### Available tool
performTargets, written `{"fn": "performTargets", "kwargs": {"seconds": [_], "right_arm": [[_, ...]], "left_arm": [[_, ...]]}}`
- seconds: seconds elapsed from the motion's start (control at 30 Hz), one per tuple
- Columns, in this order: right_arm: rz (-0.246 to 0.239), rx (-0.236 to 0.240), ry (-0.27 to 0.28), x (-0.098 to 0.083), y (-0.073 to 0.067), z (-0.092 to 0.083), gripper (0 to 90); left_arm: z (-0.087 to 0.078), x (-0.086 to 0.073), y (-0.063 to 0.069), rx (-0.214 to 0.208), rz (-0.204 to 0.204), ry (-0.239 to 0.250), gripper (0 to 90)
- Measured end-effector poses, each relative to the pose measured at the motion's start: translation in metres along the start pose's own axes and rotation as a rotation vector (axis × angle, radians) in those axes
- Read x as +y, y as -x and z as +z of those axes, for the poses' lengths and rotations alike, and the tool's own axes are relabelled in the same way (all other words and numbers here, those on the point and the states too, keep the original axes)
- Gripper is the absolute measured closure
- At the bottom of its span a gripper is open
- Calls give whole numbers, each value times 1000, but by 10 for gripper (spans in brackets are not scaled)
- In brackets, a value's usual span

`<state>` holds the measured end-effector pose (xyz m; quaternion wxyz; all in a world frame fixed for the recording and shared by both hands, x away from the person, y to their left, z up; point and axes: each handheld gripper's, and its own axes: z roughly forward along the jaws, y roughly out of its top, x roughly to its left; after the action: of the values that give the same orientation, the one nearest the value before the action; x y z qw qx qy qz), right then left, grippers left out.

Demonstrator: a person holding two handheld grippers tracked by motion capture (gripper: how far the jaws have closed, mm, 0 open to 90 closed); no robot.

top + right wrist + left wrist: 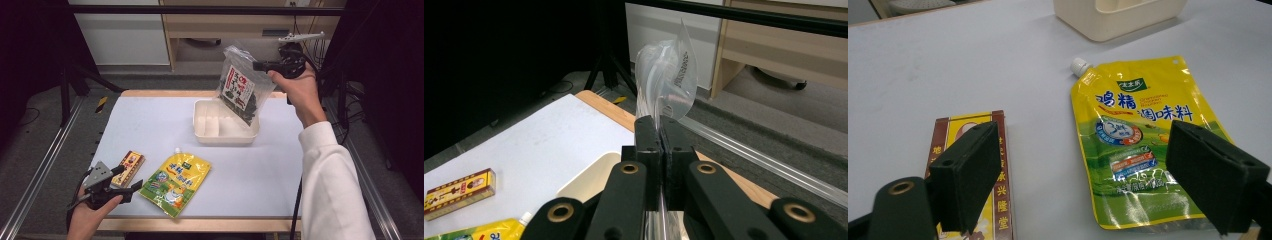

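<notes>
yellow pouch (1143,145) labelled 鸡精调味料, right tongs (260,65) pinching seaweed bag (243,87)

grippers: 2, left gripper (131,178) and right gripper (256,65) | clear seaweed bag (241,86): 1 | white tray (205,132): 1, far middle of table | yellow spouted pouch (175,183): 1, near edge | small brown box (128,167): 1, near-left

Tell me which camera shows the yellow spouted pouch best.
The left gripper view: the flat yellow plastic spouted pouch lies close, label readable. The high view shows it whole but small; the right gripper view catches just its top corner.
</notes>
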<state>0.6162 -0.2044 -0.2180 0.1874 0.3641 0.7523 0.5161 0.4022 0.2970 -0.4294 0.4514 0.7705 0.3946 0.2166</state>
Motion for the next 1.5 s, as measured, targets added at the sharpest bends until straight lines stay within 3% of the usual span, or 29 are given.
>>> {"fn": "performTargets", "kwargs": {"seconds": [0.3, 0.87, 1.5], "right_arm": [[7, 6, 19, -18, 10, 9, 891], [58, -39, 51, -42, 25, 0, 891], [63, -71, 68, -42, 30, -11, 891]], "left_arm": [[0, 0, 0, 1, -2, 1, 145], [1, -1, 1, -4, -2, -7, 145], [1, -1, 0, -4, -6, -8, 145]]}}
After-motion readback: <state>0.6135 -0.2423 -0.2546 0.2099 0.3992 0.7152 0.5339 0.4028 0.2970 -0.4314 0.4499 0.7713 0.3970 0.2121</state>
